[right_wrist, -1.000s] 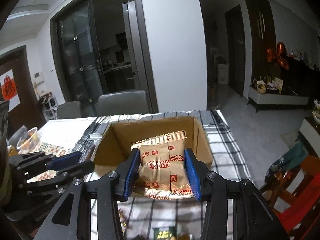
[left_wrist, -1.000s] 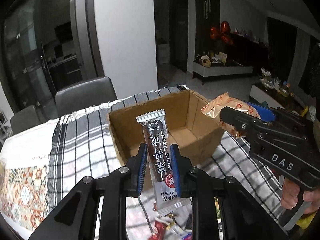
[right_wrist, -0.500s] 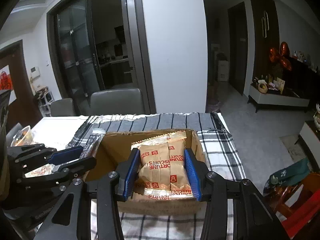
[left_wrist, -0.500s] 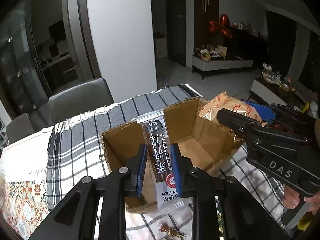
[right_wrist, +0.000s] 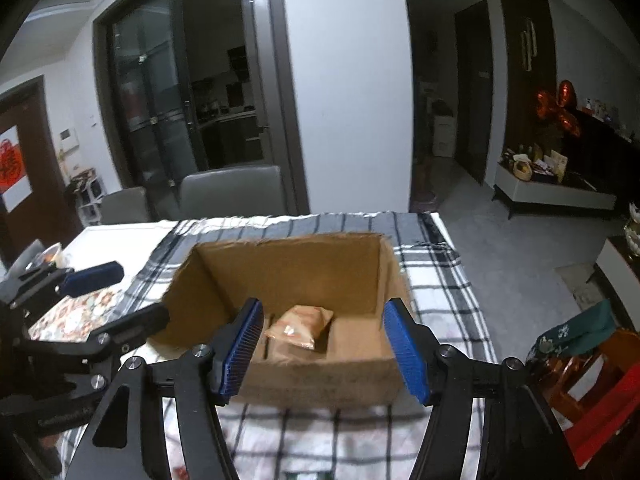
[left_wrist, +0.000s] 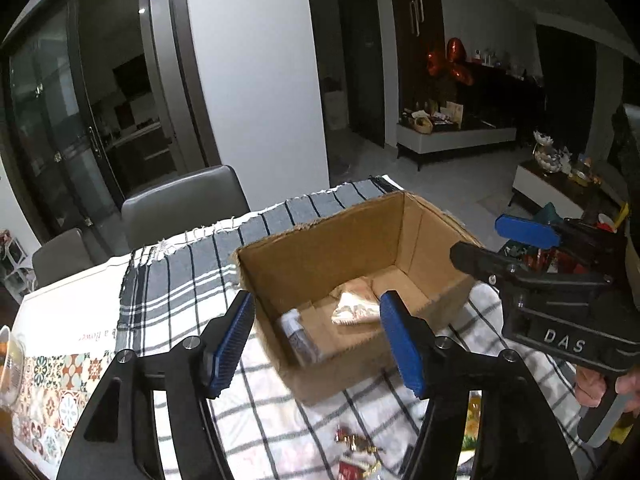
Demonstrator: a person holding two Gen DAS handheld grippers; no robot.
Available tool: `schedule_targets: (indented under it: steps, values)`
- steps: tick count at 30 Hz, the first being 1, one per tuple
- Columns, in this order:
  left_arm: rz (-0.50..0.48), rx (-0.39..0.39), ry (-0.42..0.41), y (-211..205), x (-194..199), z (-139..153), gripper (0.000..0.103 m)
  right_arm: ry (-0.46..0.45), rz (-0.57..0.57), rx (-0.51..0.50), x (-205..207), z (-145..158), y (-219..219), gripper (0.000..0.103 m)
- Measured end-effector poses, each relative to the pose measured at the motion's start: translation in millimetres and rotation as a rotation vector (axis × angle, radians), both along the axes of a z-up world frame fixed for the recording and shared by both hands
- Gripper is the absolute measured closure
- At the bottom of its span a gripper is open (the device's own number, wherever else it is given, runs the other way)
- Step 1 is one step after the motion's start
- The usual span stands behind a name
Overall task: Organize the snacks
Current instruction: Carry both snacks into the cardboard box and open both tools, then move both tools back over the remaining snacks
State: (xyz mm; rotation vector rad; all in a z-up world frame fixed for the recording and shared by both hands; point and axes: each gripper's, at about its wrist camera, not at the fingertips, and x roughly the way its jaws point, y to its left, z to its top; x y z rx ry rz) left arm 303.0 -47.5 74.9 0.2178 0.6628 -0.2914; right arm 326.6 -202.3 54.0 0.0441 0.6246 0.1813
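An open cardboard box [left_wrist: 320, 248] [right_wrist: 288, 268] stands on the checked tablecloth. On its floor lie an orange biscuit packet [left_wrist: 356, 304] [right_wrist: 300, 324] and a dark snack bar [left_wrist: 298, 336]. My left gripper [left_wrist: 318, 340] hovers over the box's near left corner; its jaws are opening and nothing is between them. My right gripper [right_wrist: 324, 348] hangs over the box's near wall, jaws also opening and empty. In the left wrist view the right gripper [left_wrist: 516, 256] shows at the right, held by a hand [left_wrist: 600, 388]. The left gripper [right_wrist: 104, 296] shows at the left of the right wrist view.
Loose wrapped sweets [left_wrist: 356, 444] lie on the tablecloth [left_wrist: 180, 280] in front of the box. A patterned mat [left_wrist: 52, 392] and a clear tub [left_wrist: 8, 364] sit at the left. Grey chairs [left_wrist: 184, 208] stand behind the table. The table's right edge drops to the floor [right_wrist: 520, 248].
Both grippers have opened and let go of their loads. The dark snack bar and the orange biscuit packet have dropped into the box and lie on its floor.
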Motion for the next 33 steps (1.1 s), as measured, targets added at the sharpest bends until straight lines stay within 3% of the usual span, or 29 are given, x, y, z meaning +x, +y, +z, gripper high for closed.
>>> schedule_targets:
  steps: [12,24,33]
  values:
    - [0.001,0.012,-0.029,19,-77,-5,0.039,0.001,0.112,0.015,-73,-10,20,0.039]
    - [-0.023,0.025,0.081,29,-108,-41,0.039,0.201,0.221,-0.035,-84,-43,35,0.039]
    - [-0.036,0.057,0.169,38,-118,-82,0.039,0.294,0.266,-0.128,-94,-80,46,0.04]
